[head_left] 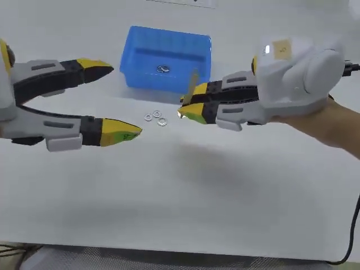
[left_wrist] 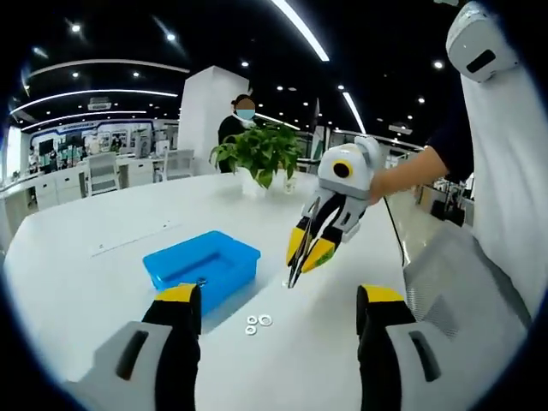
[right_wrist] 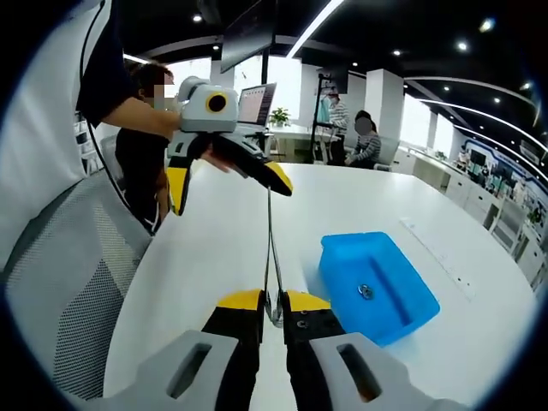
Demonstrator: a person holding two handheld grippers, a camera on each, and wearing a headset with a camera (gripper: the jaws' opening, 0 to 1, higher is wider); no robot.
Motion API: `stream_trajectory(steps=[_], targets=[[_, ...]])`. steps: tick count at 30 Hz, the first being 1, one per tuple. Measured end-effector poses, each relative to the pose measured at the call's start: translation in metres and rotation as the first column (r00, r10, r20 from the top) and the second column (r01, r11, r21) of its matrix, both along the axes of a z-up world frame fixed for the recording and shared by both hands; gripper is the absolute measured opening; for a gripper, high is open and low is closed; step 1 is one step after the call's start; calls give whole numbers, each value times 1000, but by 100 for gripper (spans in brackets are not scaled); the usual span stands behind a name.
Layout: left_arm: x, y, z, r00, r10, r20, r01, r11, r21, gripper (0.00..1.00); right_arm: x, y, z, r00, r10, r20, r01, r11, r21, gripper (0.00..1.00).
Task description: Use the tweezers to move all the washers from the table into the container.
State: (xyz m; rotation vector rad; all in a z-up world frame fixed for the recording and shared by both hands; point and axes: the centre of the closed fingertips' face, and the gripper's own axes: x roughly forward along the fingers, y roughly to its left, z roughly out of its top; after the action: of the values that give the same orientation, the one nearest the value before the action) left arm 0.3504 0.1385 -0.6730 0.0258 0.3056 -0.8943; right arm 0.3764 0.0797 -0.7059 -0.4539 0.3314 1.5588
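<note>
Three small washers (head_left: 156, 117) lie on the white table (head_left: 180, 191) in front of the blue container (head_left: 169, 56). One washer (head_left: 163, 68) lies inside it. My right gripper (head_left: 188, 107) is shut on the thin tweezers (head_left: 192, 84), whose tip hangs just right of the washers. The left gripper (head_left: 118, 101) is open with nothing in it, to the left of the washers. The left gripper view shows its jaws wide around the washers (left_wrist: 257, 323), and the tweezers (left_wrist: 295, 265) above them. In the right gripper view, the tweezers (right_wrist: 270, 248) rise from the shut gripper (right_wrist: 274, 312) beside the container (right_wrist: 377, 287).
A potted plant (left_wrist: 261, 154) stands at the far end of the table, with a person behind it. A mesh chair (right_wrist: 77, 282) is at the near edge. A black cable (head_left: 354, 230) hangs at the right. Other people sit at desks further back.
</note>
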Motion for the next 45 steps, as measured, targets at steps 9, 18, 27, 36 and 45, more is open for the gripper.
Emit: stream_trajectory(steps=[9, 18, 27, 36, 45], targets=[[-6, 29, 5, 997, 82, 9, -81, 996, -34, 92, 5, 18, 28, 1000, 17, 15, -18, 999, 28, 9], [-15, 49, 8, 992, 123, 7, -122, 990, -67, 99, 30, 32, 48, 999, 3, 53, -6, 999, 51, 9], [-17, 56, 14, 992, 128, -1, -127, 987, -95, 100, 71, 39, 31, 997, -10, 79, 8, 1000, 21, 9], [-20, 56, 4, 989, 146, -30, -148, 984, -102, 100, 110, 43, -20, 995, 16, 95, -10, 998, -57, 9], [-22, 53, -9, 985, 152, -75, -159, 983, -91, 99, 116, 44, -41, 999, 13, 52, -10, 998, -68, 10]])
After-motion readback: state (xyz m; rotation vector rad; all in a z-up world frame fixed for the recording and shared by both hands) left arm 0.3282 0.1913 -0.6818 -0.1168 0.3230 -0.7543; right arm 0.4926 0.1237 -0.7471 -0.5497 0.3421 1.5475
